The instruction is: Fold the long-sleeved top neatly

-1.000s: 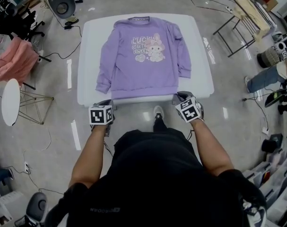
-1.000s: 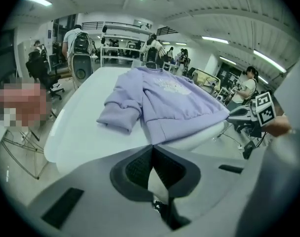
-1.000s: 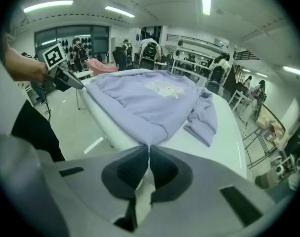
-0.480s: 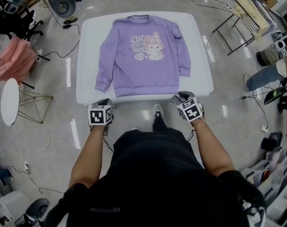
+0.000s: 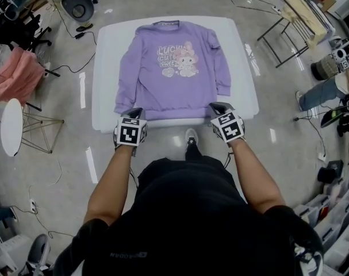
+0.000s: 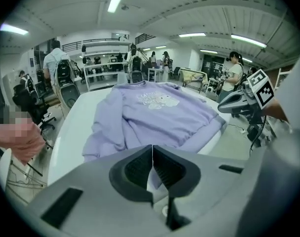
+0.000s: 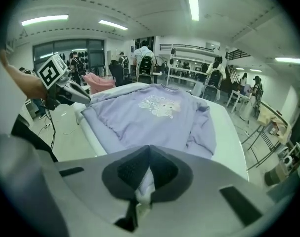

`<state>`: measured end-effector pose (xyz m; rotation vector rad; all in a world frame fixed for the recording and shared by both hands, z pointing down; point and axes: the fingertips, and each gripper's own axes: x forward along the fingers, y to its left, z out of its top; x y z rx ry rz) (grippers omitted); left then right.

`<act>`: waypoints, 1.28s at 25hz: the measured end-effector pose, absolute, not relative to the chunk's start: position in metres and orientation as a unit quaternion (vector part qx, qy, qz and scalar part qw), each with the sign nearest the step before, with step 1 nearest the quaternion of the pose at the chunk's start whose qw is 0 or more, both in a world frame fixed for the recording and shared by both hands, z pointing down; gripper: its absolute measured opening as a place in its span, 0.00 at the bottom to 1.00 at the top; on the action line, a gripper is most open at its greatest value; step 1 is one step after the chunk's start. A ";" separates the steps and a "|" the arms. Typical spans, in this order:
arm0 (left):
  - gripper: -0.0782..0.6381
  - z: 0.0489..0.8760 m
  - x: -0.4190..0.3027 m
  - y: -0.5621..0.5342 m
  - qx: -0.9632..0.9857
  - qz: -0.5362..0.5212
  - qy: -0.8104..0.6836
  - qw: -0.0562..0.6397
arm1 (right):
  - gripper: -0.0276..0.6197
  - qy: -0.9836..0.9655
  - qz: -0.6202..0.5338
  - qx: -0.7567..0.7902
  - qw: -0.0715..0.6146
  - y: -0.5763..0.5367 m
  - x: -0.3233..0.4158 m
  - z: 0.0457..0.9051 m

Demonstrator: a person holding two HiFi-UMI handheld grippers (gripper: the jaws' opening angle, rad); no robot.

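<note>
A lilac long-sleeved top (image 5: 174, 68) with a cartoon print lies flat, front up, on the white table (image 5: 105, 68), collar at the far end. My left gripper (image 5: 134, 115) is at the hem's near left corner. Its jaws meet in the left gripper view (image 6: 152, 147), with a strip of pale fabric pinched behind the tips. My right gripper (image 5: 216, 107) is at the hem's near right corner. Its jaws have just been closing and are now shut (image 7: 149, 149) on a fold of the hem. Both sleeves lie along the top's (image 7: 150, 112) sides.
A pink cloth (image 5: 13, 73) hangs over a chair at the left, with a round white side table (image 5: 12, 122) below it. An office chair (image 5: 76, 4) stands beyond the table, a folding stand (image 5: 289, 27) at the far right. A person's legs (image 5: 323, 94) and cables are on the floor.
Both grippers have moved forward from the table's near edge onto the top's hem corners, the left one also shifting right. The hem's near edge now sits between their jaws.
</note>
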<state>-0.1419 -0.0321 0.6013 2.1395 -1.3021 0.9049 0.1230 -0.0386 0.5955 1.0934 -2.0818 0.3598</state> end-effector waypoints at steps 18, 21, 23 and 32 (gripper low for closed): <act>0.12 0.563 -0.167 -0.118 0.744 0.324 -0.543 0.215 | 0.05 -0.837 0.111 0.415 0.338 -0.143 0.149 0.560; 0.12 0.548 -0.174 -0.144 0.735 0.322 -0.560 0.206 | 0.05 -0.842 0.100 0.415 0.330 -0.184 0.158 0.551; 0.12 0.540 -0.178 -0.158 0.727 0.320 -0.574 0.199 | 0.05 -0.844 0.095 0.416 0.326 -0.209 0.165 0.546; 0.19 0.511 -0.185 -0.219 0.694 0.322 -0.615 0.192 | 0.09 -0.858 0.078 0.395 0.319 -0.313 0.171 0.537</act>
